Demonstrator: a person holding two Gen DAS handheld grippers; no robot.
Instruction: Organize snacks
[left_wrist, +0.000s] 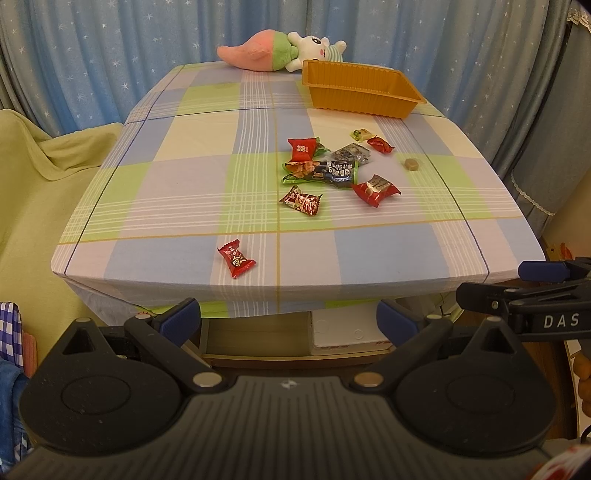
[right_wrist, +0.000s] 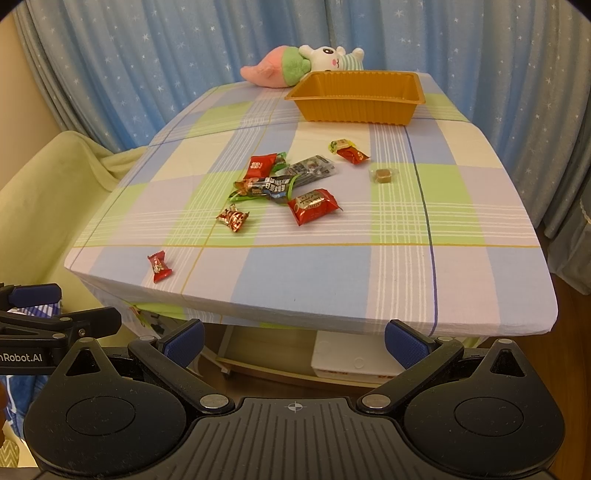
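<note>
- Both grippers are hovering in front of the near edge of the worktop (left_wrist: 184, 206), below its level and not yet over it; nothing is being touched.
- The left gripper (left_wrist: 290, 319) is holding its fingers (left_wrist: 181, 317) wide apart, with nothing between them. The right gripper (right_wrist: 293, 341) is showing the same wide gap and is also empty.
- The snacks are lying loose on the checked cloth. The nearest one is a small red candy (left_wrist: 236, 257), alone close to the near edge; it is sitting ahead of the left gripper and a little to the left of its centre line.
- In the right wrist view this same red candy (right_wrist: 159, 266) is lying far to the left of the fingers, so the left gripper seems the nearer one for it.
- Its long axis is running diagonally, from near-right to far-left, so the fingers would probably need some turning.
- The main heap, with a long green packet (left_wrist: 320, 172), is lying farther back in the middle.
- The orange tray (left_wrist: 360, 99) is standing empty at the far side, well apart from all the snacks.
</note>
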